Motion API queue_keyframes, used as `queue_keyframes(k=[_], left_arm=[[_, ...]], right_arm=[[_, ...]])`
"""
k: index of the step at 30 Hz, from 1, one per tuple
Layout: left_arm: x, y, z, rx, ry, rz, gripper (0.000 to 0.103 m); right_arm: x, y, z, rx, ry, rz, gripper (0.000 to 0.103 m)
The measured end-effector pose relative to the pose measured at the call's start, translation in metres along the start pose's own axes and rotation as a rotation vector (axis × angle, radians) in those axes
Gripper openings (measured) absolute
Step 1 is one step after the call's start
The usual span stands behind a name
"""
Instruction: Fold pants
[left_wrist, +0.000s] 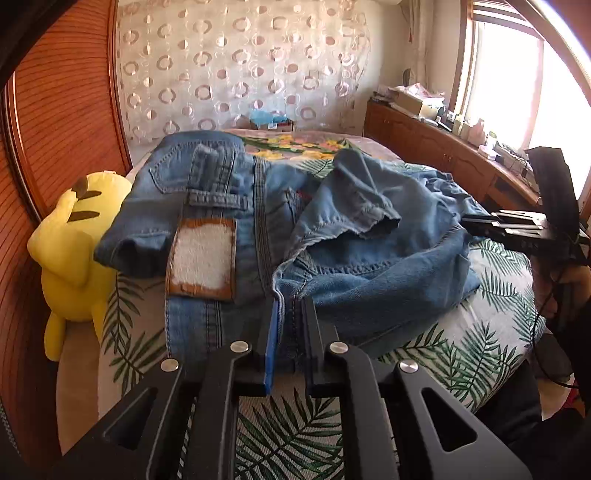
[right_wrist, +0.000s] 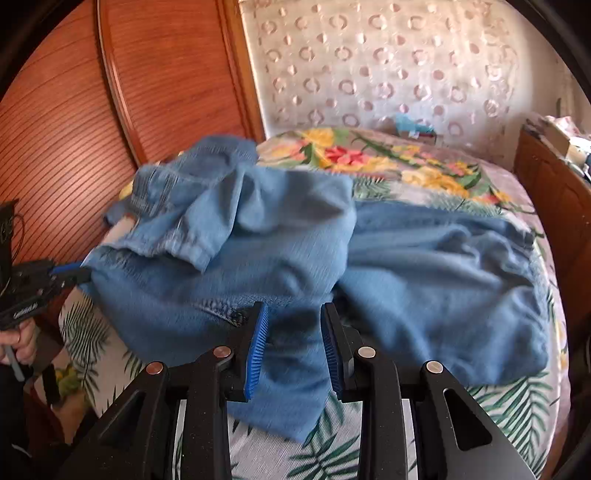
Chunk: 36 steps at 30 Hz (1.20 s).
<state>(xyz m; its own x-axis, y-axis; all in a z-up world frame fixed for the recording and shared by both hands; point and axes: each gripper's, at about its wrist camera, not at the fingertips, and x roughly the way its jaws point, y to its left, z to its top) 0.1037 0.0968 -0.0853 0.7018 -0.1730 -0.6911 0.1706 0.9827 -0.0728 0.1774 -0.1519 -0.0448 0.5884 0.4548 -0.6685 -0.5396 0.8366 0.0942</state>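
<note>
Blue jeans (left_wrist: 332, 266) lie crumpled on the leaf-print bed sheet, waistband and white leather patch (left_wrist: 203, 258) facing the left wrist view. My left gripper (left_wrist: 291, 328) is shut on the jeans' near edge, at a seam beside the patch. In the right wrist view the jeans (right_wrist: 424, 280) spread across the bed, one leg folded back over the top. My right gripper (right_wrist: 293, 339) stands part open over a near flap of denim; the cloth shows between the blue pads (right_wrist: 255, 347) without being pinched. The left gripper (right_wrist: 70, 275) also shows there, clamped on the jeans' left edge.
A yellow plush toy (left_wrist: 74, 251) lies at the bed's left edge against the wooden headboard (left_wrist: 62, 110). A flowered blanket (right_wrist: 369, 158) covers the far part of the bed. A wooden cabinet (left_wrist: 424, 140) with clutter runs under the window on the right.
</note>
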Motion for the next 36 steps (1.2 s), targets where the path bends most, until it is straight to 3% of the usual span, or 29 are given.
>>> queue_keyframes(k=[6, 12, 21, 29, 33, 36], left_arm=[[-0.004, -0.002, 0.003, -0.004, -0.01, -0.009, 0.013], [-0.008, -0.002, 0.004, 0.013, -0.01, -0.001, 0.016], [-0.018, 0.0, 0.013, 0.02, -0.046, 0.01, 0.049], [0.006, -0.03, 0.036, 0.068, -0.05, -0.029, 0.049], [0.028, -0.049, 0.049, 0.106, -0.026, -0.087, 0.049], [0.044, -0.062, 0.053, 0.146, 0.0, -0.065, 0.053]], right_arm=[[0.011, -0.003, -0.015, -0.016, 0.066, 0.001, 0.03], [0.013, -0.012, -0.022, 0.017, 0.058, 0.012, 0.03], [0.009, 0.001, -0.038, 0.055, 0.043, -0.024, 0.03], [-0.002, 0.013, -0.052, 0.101, -0.026, -0.056, 0.031], [-0.001, 0.018, -0.056, 0.09, -0.037, -0.081, 0.046], [-0.003, 0.016, -0.057, 0.084, -0.047, -0.098, 0.047]])
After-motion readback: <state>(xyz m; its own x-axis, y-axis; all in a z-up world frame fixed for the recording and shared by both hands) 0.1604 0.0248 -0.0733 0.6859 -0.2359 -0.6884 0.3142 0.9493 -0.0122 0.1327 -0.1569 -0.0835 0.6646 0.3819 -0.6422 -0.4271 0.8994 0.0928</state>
